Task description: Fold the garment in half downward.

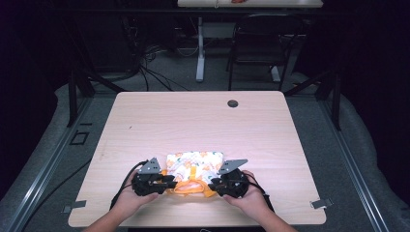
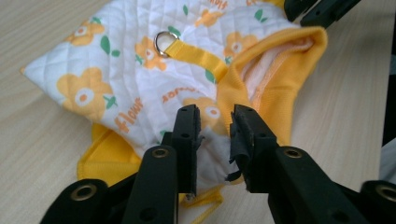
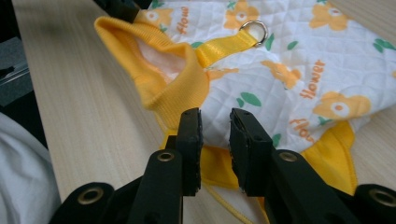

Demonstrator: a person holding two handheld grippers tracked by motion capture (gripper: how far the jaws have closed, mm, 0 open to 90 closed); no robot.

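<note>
I have a small quilted white garment with an orange flower print and yellow ribbed trim [image 1: 194, 170] lying flat on the light wood-grain table [image 1: 203, 116], near the edge closest to me, between my two hands. A yellow strap with a metal ring [image 2: 163, 43] runs along its back towards the ribbed yellow collar [image 2: 275, 70], which stands open and raised.

Left gripper [image 2: 215, 128]: jaws part-open with a narrow gap, tips over the quilted fabric beside the collar. I see no fabric pinched between the pads, so I judge it empty. Right gripper [image 3: 215, 130]: the same narrow gap, tips at the quilted edge just below the collar, nothing clamped that I can see. In the high view the left gripper [image 1: 167, 182] and right gripper [image 1: 215, 186] sit at the two near corners of the garment.

Fault conditions from this position, as I judge them:
- Single-layer pickup. The garment is layered; a shallow bite would take the top layer alone and it would open when lifted.
- Uneven grip. If one gripper bites the collar and the other the quilting, the cloth would twist.
- Pad slip. The left gripper's pad lining looks frayed, which may weaken its hold on smooth quilting.
- Ring snag. A jaw tip passing near the strap could catch the metal ring.
</note>
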